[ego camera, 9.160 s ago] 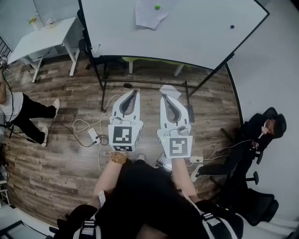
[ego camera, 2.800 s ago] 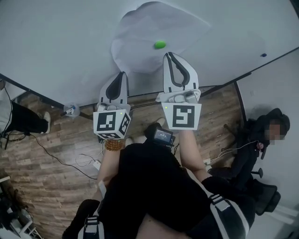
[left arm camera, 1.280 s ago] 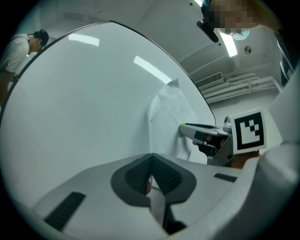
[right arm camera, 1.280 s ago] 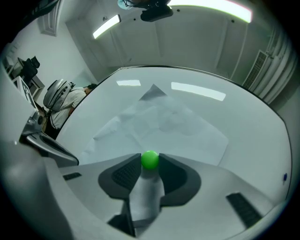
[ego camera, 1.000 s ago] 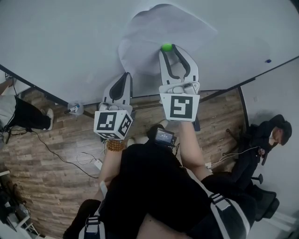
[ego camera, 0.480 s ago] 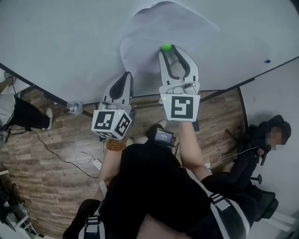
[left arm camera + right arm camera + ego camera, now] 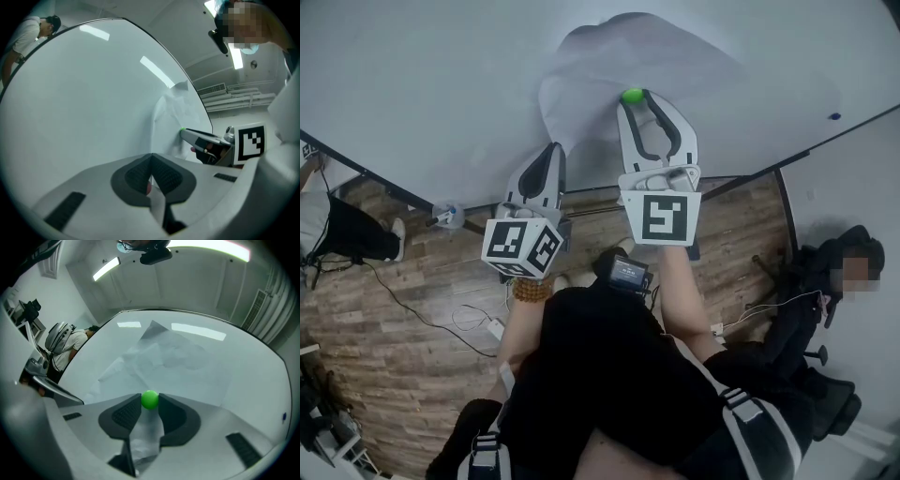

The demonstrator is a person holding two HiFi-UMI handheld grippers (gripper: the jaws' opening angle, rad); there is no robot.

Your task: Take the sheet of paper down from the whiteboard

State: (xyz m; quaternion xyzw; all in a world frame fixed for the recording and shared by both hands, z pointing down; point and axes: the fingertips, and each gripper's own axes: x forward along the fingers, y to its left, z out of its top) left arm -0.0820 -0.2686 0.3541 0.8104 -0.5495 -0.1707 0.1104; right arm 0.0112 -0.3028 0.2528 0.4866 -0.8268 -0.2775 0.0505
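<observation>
A crumpled white sheet of paper (image 7: pixel 675 56) hangs on the whiteboard (image 7: pixel 422 84), pinned by a round green magnet (image 7: pixel 631 95). My right gripper (image 7: pixel 638 97) reaches up to the board. In the right gripper view the magnet (image 7: pixel 150 399) sits squeezed between both jaw pads, with the paper (image 7: pixel 173 357) spread behind it. My left gripper (image 7: pixel 551 150) is shut, its tip at the board by the paper's lower left edge. In the left gripper view the paper (image 7: pixel 176 117) lies just right of the closed tips (image 7: pixel 151 157). No paper shows between them.
A small blue magnet (image 7: pixel 833 117) sits on the board far to the right. Below the board is wood floor with cables (image 7: pixel 441 319). A person (image 7: pixel 825 281) sits at the right and another person (image 7: pixel 337 230) is at the left.
Since 9 s ago I came close to the board. The right gripper rose to the green magnet and closed round it. Over the last second only the left gripper tilted slightly.
</observation>
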